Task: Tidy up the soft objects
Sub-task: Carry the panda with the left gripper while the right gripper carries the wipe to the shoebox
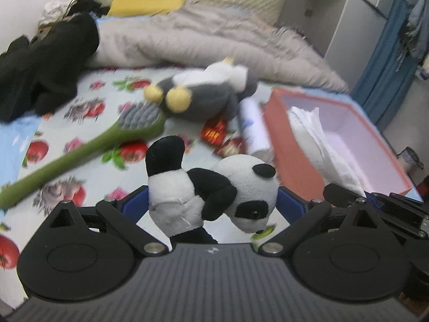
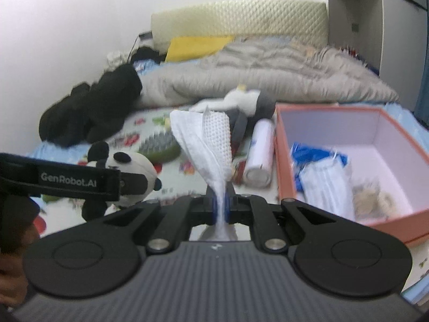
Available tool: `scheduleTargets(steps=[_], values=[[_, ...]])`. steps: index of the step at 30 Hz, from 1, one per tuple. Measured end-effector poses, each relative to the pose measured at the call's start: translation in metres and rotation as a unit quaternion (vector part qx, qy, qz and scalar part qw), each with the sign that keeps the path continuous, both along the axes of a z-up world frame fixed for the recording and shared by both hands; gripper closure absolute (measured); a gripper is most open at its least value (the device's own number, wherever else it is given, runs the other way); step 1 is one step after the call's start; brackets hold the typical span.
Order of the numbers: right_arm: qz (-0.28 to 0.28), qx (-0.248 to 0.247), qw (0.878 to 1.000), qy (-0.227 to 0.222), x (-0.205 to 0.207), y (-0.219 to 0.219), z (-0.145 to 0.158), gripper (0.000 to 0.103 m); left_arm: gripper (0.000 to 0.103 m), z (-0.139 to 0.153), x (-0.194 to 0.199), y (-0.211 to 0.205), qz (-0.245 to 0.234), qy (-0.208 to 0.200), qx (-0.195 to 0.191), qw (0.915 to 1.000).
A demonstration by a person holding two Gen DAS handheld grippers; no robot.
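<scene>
Panda toy [image 1: 211, 187] hides left hand-held gripper [image 1: 211, 206] pads.

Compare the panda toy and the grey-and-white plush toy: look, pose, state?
The panda toy is black and white; the grey-and-white plush toy has yellow feet. The panda is held between the pads of the left tool, lifted off the bed; the grey plush lies free on the fruit-print sheet. Both are small stuffed animals, outside the pink box.

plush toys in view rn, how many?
2. The panda plush is between the left gripper pads, lifted off the bed. The grey-and-white plush lies on the floral sheet behind the green brush. Others may be hidden under the bedding.
</scene>
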State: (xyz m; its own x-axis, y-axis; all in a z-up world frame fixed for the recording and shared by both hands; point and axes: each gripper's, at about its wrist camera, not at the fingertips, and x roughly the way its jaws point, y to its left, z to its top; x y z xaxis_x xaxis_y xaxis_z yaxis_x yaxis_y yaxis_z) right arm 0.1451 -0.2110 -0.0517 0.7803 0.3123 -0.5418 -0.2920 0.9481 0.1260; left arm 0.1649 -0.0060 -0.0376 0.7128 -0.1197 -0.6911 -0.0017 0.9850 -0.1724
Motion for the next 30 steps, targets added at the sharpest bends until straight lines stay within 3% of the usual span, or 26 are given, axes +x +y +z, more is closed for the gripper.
scheduleTargets(steps=[7, 13, 22, 30], values=[[-0.011, 0.009, 0.999, -0.033, 0.008, -0.025, 0.041, 0.093, 0.003, 0.044, 0.012, -0.031, -0.023, -0.035, -0.008, 0.9991], [-0.028, 0.01, 0.999, -0.042, 0.022, -0.054, 0.06, 0.093, 0.003, 0.063, 0.034, -0.065, -0.043, -0.045, -0.011, 0.998], [-0.069, 0.019, 0.997, -0.014, 0.057, -0.106, 0.057, 0.093, 0.003, 0.06, 0.081, -0.122, -0.081, -0.031, -0.011, 0.9962], [-0.1, 0.014, 0.994, 0.037, 0.088, -0.142, 0.03, 0.093, 0.003, 0.033, 0.127, -0.167, -0.113, 0.007, 0.002, 0.9936]])
